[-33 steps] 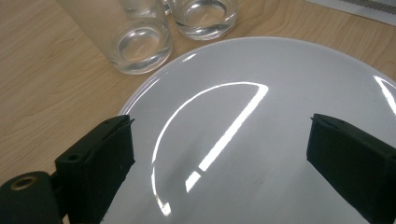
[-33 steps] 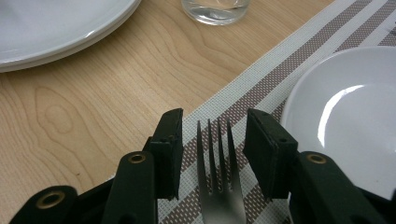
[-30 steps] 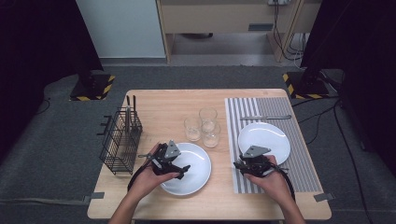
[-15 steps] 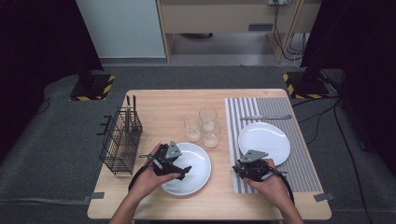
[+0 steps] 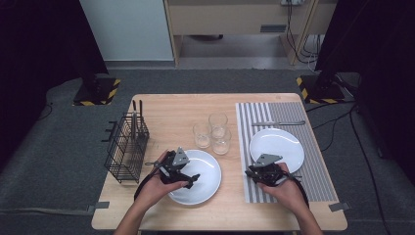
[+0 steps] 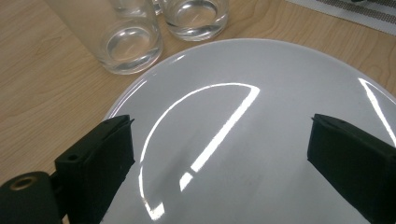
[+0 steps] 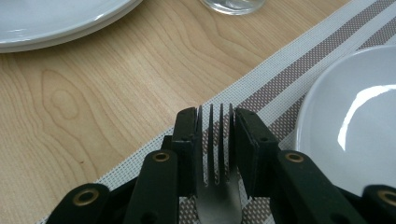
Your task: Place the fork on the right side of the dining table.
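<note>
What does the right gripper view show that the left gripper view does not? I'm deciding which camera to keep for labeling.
The right gripper view alone shows a fork clamped between its black fingers, tines pointing away, over a striped placemat, with a second plate at the right. The left gripper view alone shows wide-open fingers over the middle of a white plate, plus two more glasses. Both share that plate, one glass and the wooden table.

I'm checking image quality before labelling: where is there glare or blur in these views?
Left gripper view: bright curved glare streaks on the white plate; the jaws at the bottom look soft. Right gripper view: a glare patch on the other plate; fork tines sharp. High view: evenly lit table, dark surroundings.
</note>
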A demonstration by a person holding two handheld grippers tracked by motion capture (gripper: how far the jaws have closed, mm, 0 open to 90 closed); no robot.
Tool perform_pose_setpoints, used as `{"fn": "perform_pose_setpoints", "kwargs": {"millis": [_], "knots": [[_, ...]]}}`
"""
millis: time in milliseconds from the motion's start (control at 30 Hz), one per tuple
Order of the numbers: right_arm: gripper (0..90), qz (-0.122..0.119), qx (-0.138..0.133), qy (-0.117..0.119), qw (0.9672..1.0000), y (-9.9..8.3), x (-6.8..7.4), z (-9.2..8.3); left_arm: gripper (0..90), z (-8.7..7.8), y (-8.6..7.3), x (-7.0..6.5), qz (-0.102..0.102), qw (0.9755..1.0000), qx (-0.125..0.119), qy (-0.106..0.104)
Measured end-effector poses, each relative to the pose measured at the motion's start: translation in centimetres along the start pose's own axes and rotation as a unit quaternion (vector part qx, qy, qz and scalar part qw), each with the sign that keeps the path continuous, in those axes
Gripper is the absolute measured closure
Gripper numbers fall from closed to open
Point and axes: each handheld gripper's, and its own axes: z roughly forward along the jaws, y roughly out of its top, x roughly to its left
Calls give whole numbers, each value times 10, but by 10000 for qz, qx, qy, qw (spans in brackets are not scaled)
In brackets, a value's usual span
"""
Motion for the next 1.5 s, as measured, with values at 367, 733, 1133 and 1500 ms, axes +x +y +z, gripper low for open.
{"fn": "perform_pose_setpoints", "kwargs": {"millis": [367, 733, 1133, 1500], "knots": [[704, -485, 144, 17, 9987, 24, -7, 12, 67, -3, 0, 3, -26, 10000, -49, 43], [598, -394, 279, 55, 9988, 13, -2, 14, 67, -1, 0, 1, 28, 10000, -1, 28], [682, -27, -304, -56, 9995, 34, 4, 10, 67, -3, 0, 2, 14, 10000, -20, 42], [802, -135, -117, -143, 9997, 30, 7, 15, 68, -5, -1, 6, -25, 10000, -29, 67]]}}
